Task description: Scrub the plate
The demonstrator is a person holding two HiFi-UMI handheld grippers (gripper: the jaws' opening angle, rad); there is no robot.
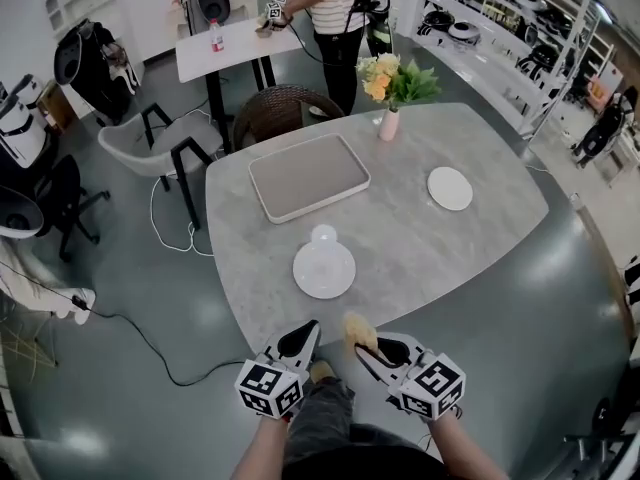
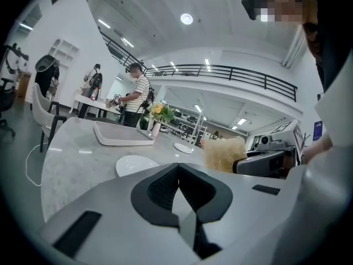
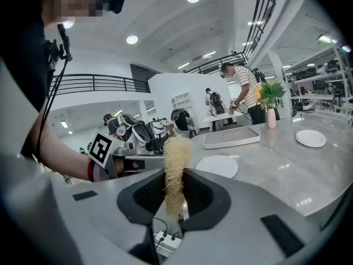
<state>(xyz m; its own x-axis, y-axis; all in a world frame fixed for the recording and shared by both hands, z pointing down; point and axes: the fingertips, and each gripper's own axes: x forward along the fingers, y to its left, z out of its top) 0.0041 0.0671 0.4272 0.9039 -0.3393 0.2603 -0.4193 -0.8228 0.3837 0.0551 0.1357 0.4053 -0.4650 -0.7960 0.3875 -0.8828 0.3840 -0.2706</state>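
A white round plate (image 1: 323,269) lies on the grey table (image 1: 450,258), near its front edge, with a small white bowl (image 1: 324,234) just behind it. My right gripper (image 1: 372,346) hovers below the table edge, short of the plate, shut on a pale yellow fibrous scrubber (image 1: 358,330). In the right gripper view the scrubber (image 3: 175,164) stands upright between the jaws, with the plate (image 3: 218,165) ahead of it. My left gripper (image 1: 300,340) is beside it on the left, shut with nothing in it. The left gripper view shows the plate (image 2: 137,165) ahead and the scrubber (image 2: 223,154) to the right.
A grey rectangular tray (image 1: 308,176) sits at the back left of the table. A second white plate (image 1: 450,188) lies to the right, and a vase of flowers (image 1: 390,118) stands at the far edge. Chairs (image 1: 165,138) and a standing person (image 1: 335,18) are beyond.
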